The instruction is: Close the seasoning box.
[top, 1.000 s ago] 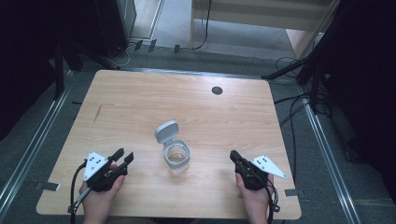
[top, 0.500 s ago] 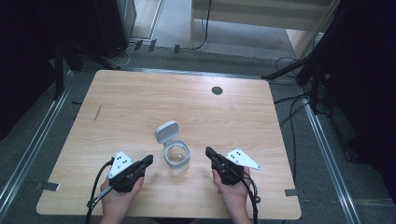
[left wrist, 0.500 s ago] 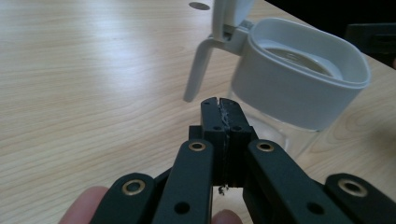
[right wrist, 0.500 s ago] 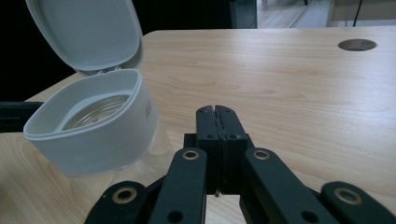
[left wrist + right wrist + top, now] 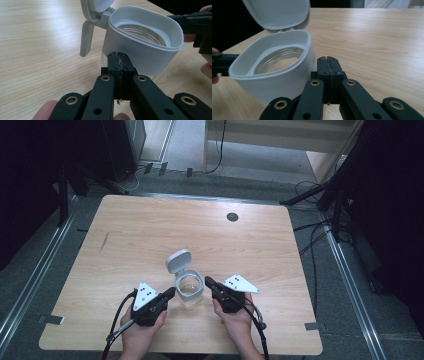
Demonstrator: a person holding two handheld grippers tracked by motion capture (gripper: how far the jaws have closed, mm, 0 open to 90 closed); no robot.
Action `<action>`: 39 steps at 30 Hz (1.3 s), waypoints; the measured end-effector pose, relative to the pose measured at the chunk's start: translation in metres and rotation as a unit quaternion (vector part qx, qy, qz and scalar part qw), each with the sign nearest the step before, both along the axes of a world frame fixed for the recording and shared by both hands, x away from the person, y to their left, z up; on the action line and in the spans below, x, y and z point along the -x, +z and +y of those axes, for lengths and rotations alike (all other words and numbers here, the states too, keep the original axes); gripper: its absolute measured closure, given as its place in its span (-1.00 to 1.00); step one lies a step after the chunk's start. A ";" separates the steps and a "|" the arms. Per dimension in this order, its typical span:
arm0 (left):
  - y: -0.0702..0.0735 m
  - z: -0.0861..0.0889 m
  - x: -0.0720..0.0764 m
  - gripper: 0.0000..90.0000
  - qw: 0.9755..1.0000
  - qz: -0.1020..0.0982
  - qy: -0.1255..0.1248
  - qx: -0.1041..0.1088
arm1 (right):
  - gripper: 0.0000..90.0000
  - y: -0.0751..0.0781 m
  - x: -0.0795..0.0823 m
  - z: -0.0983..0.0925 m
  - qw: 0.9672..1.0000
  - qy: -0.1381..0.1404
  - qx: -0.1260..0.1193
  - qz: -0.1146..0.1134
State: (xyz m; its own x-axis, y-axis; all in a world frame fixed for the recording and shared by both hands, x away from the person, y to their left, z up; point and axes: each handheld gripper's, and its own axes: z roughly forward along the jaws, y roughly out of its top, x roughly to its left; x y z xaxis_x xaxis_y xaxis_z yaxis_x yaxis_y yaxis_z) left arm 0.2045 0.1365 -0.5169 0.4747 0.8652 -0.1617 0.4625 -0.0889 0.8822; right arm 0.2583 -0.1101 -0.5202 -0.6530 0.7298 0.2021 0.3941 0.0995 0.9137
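Both grippers' jaws are pressed together, empty. Left gripper [image 5: 169, 294] and right gripper [image 5: 209, 282] have closed in from the table's sides, tips now flanking the open-lidded jar [image 5: 188, 290], probably to brace it.

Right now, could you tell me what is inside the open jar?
The jar looks empty: through its white collar a clear glass rim and bottom show, with nothing in it. The collar hides the walls below it.

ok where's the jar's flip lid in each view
High view: lid stands open just behind the jar, centre-front of the table.
Left gripper view: lid at top centre, left of the jar's rim.
Right gripper view: lid at top left, above the rim.
Shared landmark: the jar's white collar.
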 end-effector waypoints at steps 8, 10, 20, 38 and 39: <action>0.000 0.000 -0.007 1.00 1.000 0.001 0.009 0.005 | 1.00 0.001 0.014 0.002 1.000 -0.007 0.002 0.004; 0.000 0.002 -0.009 1.00 1.000 0.001 0.010 0.006 | 1.00 0.003 0.021 0.003 1.000 -0.006 0.005 0.002; -0.009 0.035 -0.009 0.67 0.999 -0.017 0.000 0.030 | 1.00 0.007 0.011 0.001 1.000 -0.017 0.007 0.005; -0.028 0.170 0.018 -0.79 0.996 0.008 0.084 0.005 | 1.00 0.040 -0.056 0.008 1.000 -0.023 0.002 -0.002; -0.029 0.173 0.018 -0.79 0.996 0.011 0.088 0.010 | 1.00 0.046 -0.063 0.009 1.000 -0.019 -0.001 -0.003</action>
